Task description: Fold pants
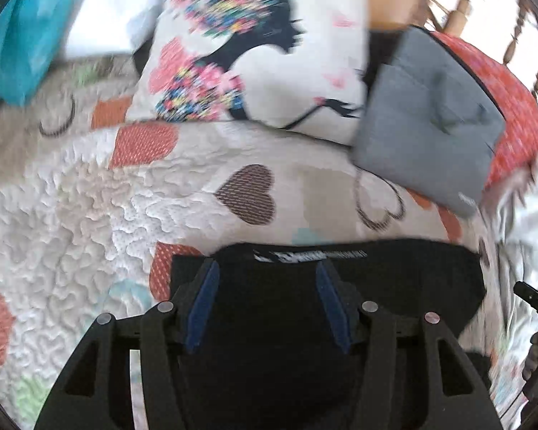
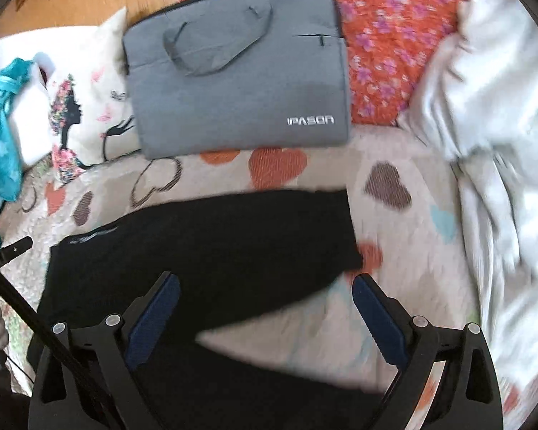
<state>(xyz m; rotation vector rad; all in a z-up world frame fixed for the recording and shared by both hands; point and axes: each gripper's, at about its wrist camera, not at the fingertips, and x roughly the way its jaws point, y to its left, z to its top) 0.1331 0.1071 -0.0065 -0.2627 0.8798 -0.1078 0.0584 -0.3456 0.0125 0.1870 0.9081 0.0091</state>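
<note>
while both the left gripper [image 1: 267, 301] and right gripper [image 2: 267, 317] gape empty, black pants [image 2: 204, 247] lie folded on the quilt [image 2: 405, 251].

Both fisheye views are brightly lit by soft daylight, with straight lines bowed and a dark curved rim at the corners. In the left wrist view, motion blur smears the printed pillow [image 1: 254, 46] and the grey bag [image 1: 426, 114], and the window area at upper left is washed out to white. In the right wrist view, the white cloth [image 2: 484, 125] is streaked and overexposed, while the black pants [image 2: 204, 251] show as a flat dark mass with almost no detail and soft edges.
</note>
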